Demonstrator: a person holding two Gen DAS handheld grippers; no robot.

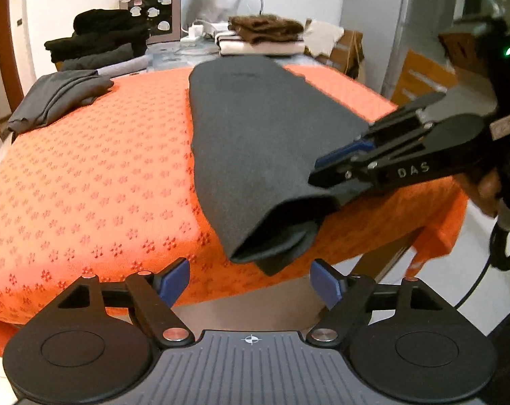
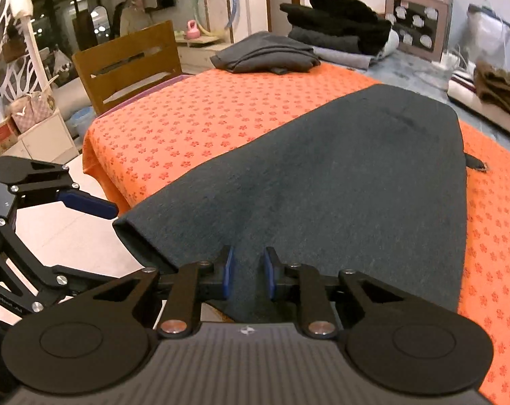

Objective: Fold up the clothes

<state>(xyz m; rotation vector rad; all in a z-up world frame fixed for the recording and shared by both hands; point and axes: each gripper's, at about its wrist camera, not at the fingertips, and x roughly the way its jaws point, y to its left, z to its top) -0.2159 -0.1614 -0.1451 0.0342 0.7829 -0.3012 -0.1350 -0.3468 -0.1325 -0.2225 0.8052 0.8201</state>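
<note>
My left gripper (image 1: 249, 281) is spread wide, off the table's near edge. My right gripper (image 2: 248, 278) is parted narrowly over the garment (image 2: 322, 182), which overhangs that edge. Bare orange cloth (image 1: 86, 175) lies left.

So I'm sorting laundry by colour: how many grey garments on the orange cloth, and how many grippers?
Long grey garment, laid flat: 1
Folded grey garment, at the far corner: 1
Grippers, left gripper and right gripper: 2
Total: 4
</note>
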